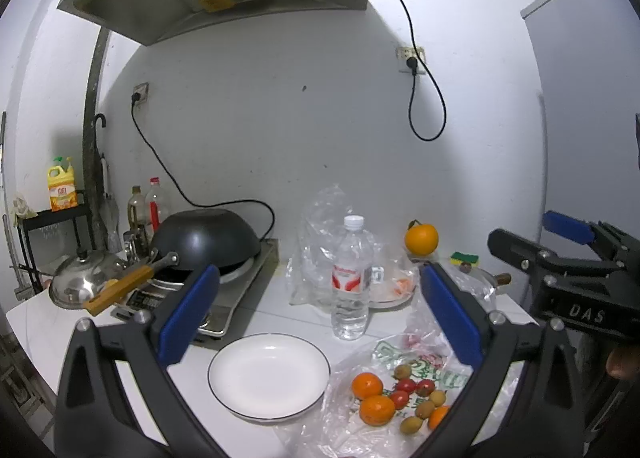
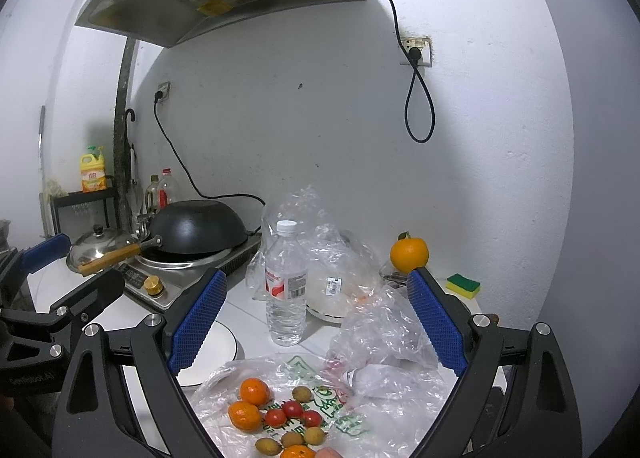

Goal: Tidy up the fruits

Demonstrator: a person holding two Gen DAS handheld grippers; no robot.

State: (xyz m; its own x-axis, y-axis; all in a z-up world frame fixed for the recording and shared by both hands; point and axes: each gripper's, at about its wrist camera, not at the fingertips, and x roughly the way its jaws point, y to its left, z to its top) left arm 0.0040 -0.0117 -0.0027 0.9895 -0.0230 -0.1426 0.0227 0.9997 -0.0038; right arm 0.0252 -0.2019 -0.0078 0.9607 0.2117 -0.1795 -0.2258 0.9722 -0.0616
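Note:
Several small fruits lie on a clear plastic bag on the white counter: mandarins, red cherry tomatoes and brown longans. An empty white plate sits to their left. In the right wrist view the same mandarins, tomatoes and longans lie below the fingers, with the plate partly hidden. My left gripper is open and empty above the plate and fruits. My right gripper is open and empty above the bag; it also shows in the left wrist view.
A water bottle stands behind the plate. A large orange sits on crumpled bags near the wall. An induction cooker with a black wok, a steel lid and a sponge are nearby.

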